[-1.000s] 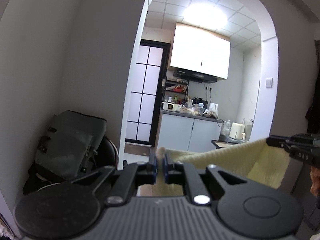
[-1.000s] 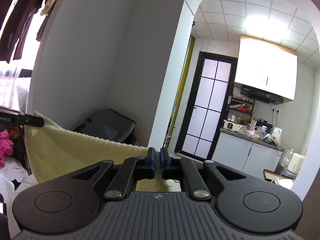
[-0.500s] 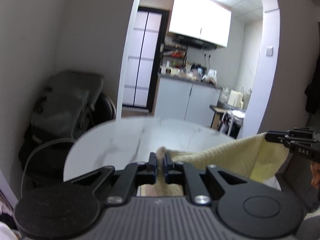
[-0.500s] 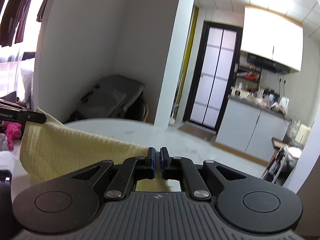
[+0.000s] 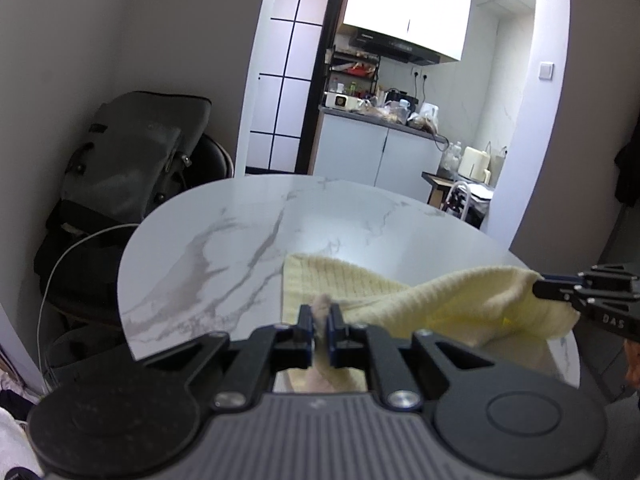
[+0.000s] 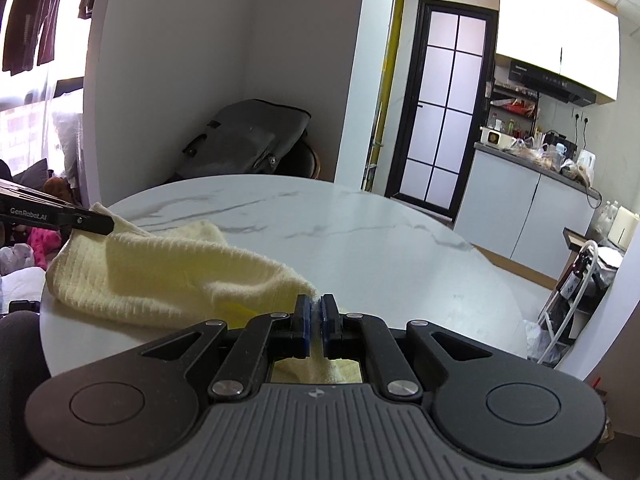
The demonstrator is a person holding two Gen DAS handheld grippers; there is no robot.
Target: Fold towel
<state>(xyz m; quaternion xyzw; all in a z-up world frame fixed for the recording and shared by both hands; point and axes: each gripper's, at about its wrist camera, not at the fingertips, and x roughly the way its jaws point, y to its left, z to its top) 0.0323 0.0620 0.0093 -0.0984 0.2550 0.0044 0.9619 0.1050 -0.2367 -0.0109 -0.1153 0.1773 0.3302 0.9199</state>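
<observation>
This is a small lived-in flat: a round white marble-patterned table point(image 5: 248, 240) fills mid-frame, an arched opening at upper right shows a kitchenette with white cabinets point(image 5: 404, 12), a cluttered grey counter point(image 5: 380, 114) and a black-framed frosted-glass door point(image 6: 444, 100), while dark clothes point(image 6: 36, 12) hang at upper left.

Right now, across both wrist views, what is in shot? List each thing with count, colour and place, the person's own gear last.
Pale yellow knitted towel: one, partly lying on the table, two corners pinched.
Round white marble-look table: one, under the towel.
Dark grey fabric bag: one, on a dark chair in the corner behind the table.
Black-framed glass door: one, behind the table.
White kitchen cabinets: lower units, cluttered counter on top.
Dark hanging clothes: several, upper left of right wrist view.
Left gripper: black, shut on a towel corner.
Right gripper: black, shut on another corner.
</observation>
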